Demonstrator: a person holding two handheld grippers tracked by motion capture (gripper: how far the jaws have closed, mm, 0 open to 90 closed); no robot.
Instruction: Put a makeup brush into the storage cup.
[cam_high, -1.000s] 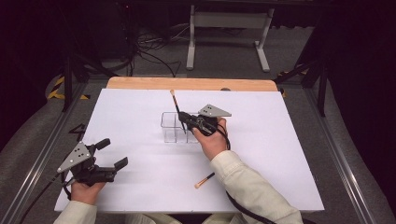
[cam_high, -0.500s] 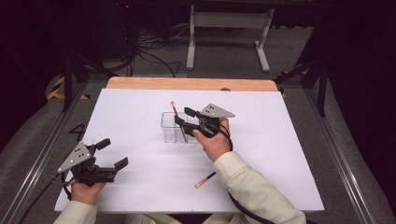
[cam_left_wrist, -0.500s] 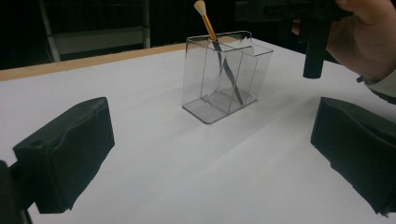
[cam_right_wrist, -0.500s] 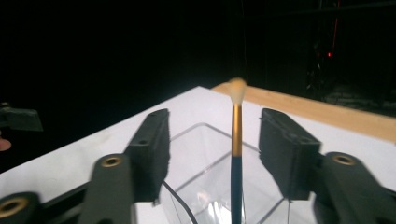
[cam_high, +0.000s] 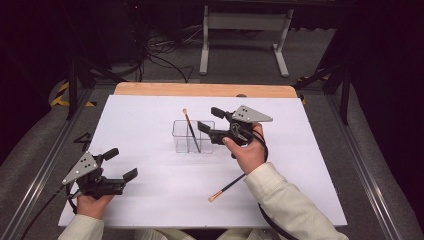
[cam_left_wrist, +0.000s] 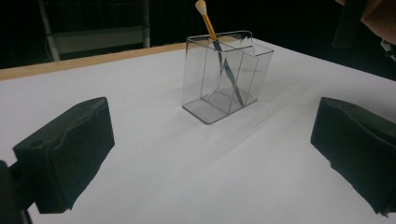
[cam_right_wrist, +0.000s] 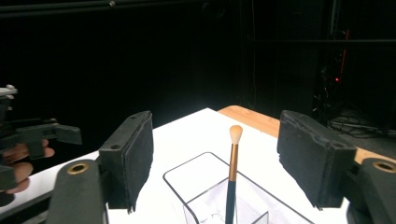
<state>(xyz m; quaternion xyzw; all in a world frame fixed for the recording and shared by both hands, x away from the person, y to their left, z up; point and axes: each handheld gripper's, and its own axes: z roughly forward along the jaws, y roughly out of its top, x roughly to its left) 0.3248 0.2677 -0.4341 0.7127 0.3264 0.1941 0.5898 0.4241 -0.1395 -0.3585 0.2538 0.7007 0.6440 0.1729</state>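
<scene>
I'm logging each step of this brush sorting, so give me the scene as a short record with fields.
holder: clear holder with compartments, mid-table
brush in holder: brush standing tilted, bristles up
loose brush: second brush lying on the white table near the right sleeve
right gripper: right gripper beside the holder, jaws just opened, nothing between them
left gripper: left gripper at the near left corner, open, nothing between its jaws

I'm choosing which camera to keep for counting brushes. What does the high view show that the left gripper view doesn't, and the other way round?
High view alone: a second brush lying flat on the white table beside the right sleeve, and the right gripper, jaws apart, next to the clear holder. Left gripper view alone: the holder's inner dividers seen close, and the inner faces of the left gripper's wide-open jaws. Both: the holder with one brush leaning inside, bristles up.
</scene>
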